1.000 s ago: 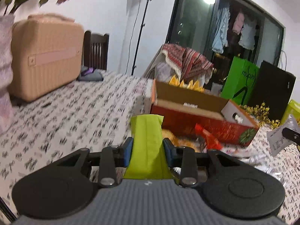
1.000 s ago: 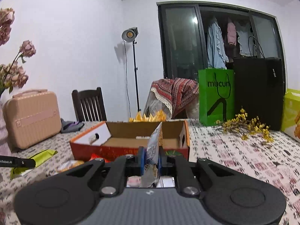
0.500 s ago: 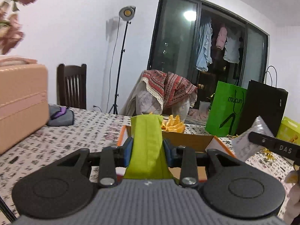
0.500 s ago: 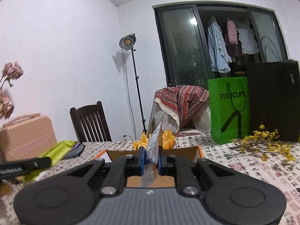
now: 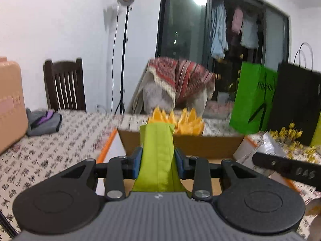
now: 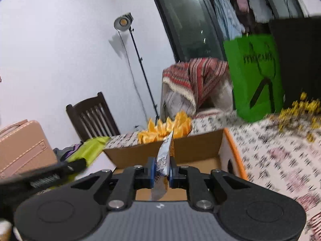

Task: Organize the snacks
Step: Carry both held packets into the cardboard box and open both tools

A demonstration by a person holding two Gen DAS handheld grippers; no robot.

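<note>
We hold a packet in each gripper. Left gripper is clamped on a green packet; right gripper is clamped on a thin silver packet. Both packets stick up over the open cardboard box, just ahead of us. Left view alone shows the right gripper from the side, with the silver packet at the box's right end. Right view alone shows the left gripper low at left with the green packet beside the box's left wall. Both frames are motion-blurred. The box sits on a tablecloth printed with black characters. Behind it: orange paper flowers, a pink case at left, a green bag and black bag at right. Farther: a dark chair, a lamp stand, a dark window with hanging clothes.
</note>
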